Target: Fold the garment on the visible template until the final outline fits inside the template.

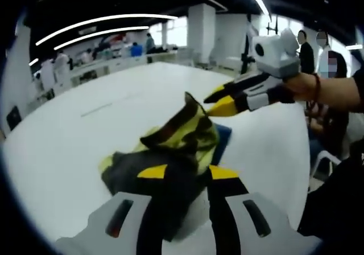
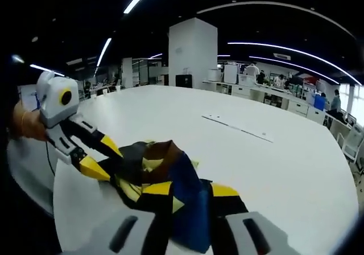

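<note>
**Yellow-and-dark garment bunched between both grippers on the white table**

Yellow, black and brown fabric makes up the garment, which lies crumpled in a heap on the white table; we take the garment as our landmark for everything else. A blue patch shows at its edge in the left gripper view, and in the right gripper view the blue part hangs down on the side of the garment nearest the camera.

Our left gripper rises from the bottom of its own view with its yellow-tipped jaws set on either side of a dark fold of the garment; the cloth runs between them, and the jaws look closed onto it. In the right gripper view we see the same gripper reaching in from the left, its tips buried in the garment's edge.

Our right gripper has its yellow tips pressed against the blue and dark cloth, which passes between them, so it appears clamped on the garment too. In the left gripper view this gripper comes in from the right, held by a hand, its tips meeting the raised peak of the garment.

Beyond the garment, a thin strip lies on the table, well apart from it. We cannot make out a template outline beneath the cloth.
</note>
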The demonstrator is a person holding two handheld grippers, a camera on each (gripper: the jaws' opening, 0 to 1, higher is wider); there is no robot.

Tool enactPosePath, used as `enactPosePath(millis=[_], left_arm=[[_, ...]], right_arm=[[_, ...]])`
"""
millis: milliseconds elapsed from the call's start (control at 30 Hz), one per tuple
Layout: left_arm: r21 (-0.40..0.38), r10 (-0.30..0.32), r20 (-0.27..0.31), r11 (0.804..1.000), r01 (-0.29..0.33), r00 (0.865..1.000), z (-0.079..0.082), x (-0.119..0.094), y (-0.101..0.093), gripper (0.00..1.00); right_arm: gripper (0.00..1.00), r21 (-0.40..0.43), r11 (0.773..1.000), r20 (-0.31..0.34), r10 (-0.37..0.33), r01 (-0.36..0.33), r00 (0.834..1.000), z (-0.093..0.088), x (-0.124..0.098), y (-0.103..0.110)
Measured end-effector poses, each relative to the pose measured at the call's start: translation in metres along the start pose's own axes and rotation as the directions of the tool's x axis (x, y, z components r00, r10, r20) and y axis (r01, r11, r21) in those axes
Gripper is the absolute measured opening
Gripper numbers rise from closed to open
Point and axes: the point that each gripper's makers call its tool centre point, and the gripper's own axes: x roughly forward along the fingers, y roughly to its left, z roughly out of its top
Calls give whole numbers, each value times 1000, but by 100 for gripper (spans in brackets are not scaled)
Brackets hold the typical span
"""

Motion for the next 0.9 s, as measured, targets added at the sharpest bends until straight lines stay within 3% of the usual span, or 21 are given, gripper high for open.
enactPosePath(millis=[367, 533, 767, 900], left_arm=[[21, -49, 5, 999, 49, 999, 1, 9, -4, 1], [51, -37, -5, 998, 37, 999, 0, 11, -4, 0], [74, -17, 3, 997, 17, 1000, 4, 0, -2, 0], [15, 3, 20, 1000, -4, 1000, 8, -11, 5, 0]], right_arm=[[8, -29, 999, -21, 14, -14, 1000, -7, 18, -5], [0, -47, 999, -37, 5, -7, 999, -10, 19, -5], [0, -27, 999, -32, -28, 27, 999, -7, 14, -10], [0, 0, 999, -11, -33, 33, 999, 1, 7, -11]])
